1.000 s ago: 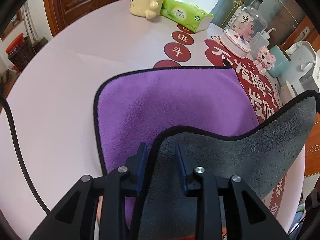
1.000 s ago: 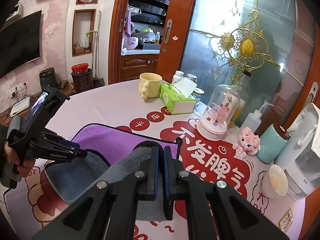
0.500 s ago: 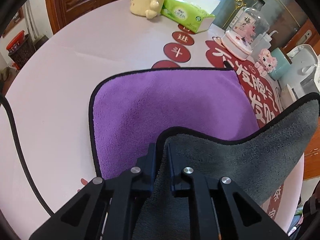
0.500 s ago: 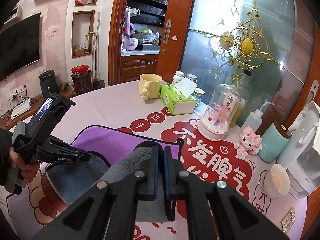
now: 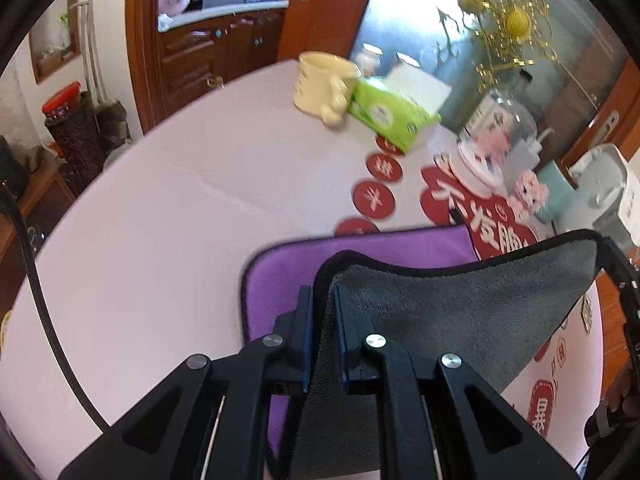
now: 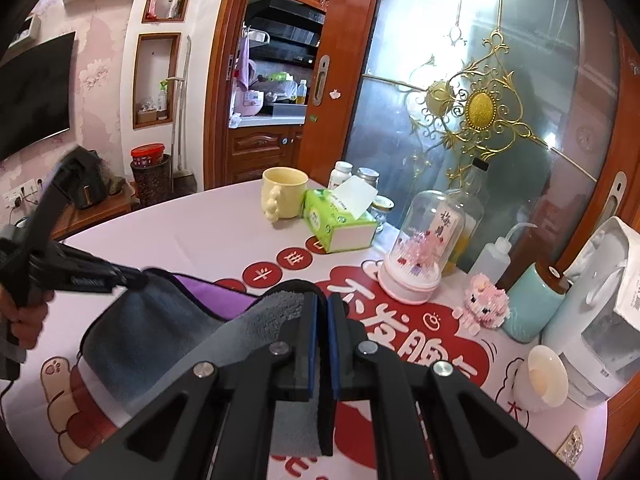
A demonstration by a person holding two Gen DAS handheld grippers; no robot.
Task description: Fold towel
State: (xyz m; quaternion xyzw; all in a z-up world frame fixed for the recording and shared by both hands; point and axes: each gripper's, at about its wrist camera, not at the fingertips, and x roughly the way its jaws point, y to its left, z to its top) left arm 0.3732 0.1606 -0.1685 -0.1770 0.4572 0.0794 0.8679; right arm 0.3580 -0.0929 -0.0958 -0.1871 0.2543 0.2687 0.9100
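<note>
The towel (image 5: 460,312) is purple on one face and grey on the other, with a black hem. Its far half lies purple side up on the table. Its near edge is lifted, grey side up, and hangs between both grippers. My left gripper (image 5: 323,300) is shut on the near left corner. My right gripper (image 6: 322,312) is shut on the near right corner of the towel (image 6: 160,328). In the right wrist view the left gripper (image 6: 132,278) holds its corner raised above the table at the left.
A round table (image 5: 180,208) with a pink cloth. At its far side stand a cream mug (image 6: 284,194), a green tissue box (image 6: 340,220), a glass dome (image 6: 424,248), a squeeze bottle (image 6: 496,254), a pink toy (image 6: 486,306), a teal cup (image 6: 532,304) and a white appliance (image 6: 604,312).
My left gripper closed on the towel's near left corner and lifted it. The camera tilted up, and the grey edge now hangs higher over the purple half. The right gripper stayed shut.
</note>
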